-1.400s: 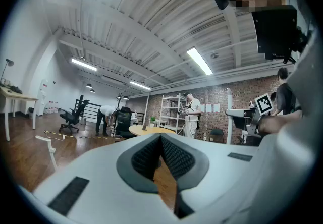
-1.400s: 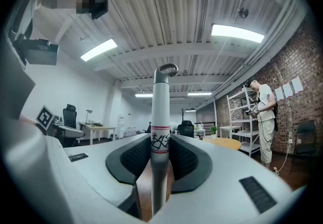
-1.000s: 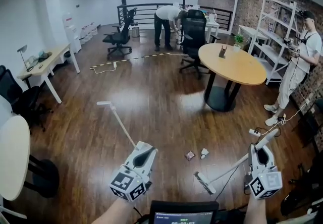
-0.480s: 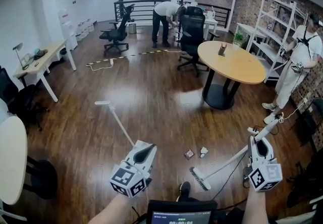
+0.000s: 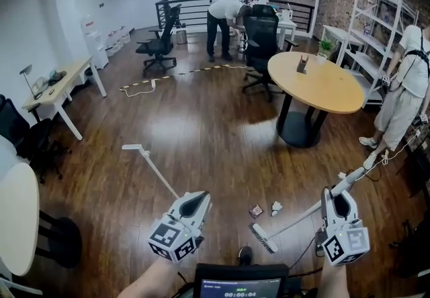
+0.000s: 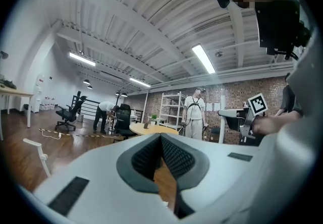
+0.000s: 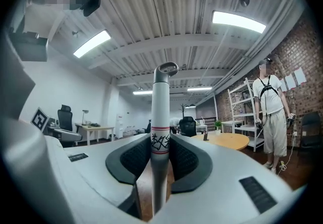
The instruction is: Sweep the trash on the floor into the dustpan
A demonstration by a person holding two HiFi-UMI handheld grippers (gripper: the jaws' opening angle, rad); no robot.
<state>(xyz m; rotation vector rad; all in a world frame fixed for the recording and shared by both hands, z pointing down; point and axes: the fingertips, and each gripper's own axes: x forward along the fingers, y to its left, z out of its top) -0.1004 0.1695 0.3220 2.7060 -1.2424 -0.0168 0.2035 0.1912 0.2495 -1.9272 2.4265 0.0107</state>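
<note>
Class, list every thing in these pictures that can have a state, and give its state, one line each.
Left tongs: tips together, nothing showing between them.
Right tongs: shut on the broom handle.
Broom: slanted, brush head down on the floor.
White pole: slants ahead-left from the left tongs; grip unclear.
Wrapper: loose on the floor, unswept.
White scrap: loose on the floor beside the wrapper.

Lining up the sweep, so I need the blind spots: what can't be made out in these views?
Dustpan: none shows in any view. In the head view the thin white rod with a bent end runs behind the left gripper, which hides its lower end.
Two small crumpled trash scraps: head view, too small to identify.
Grey bristle broom head: head view, too small to tell floor contact.
</note>
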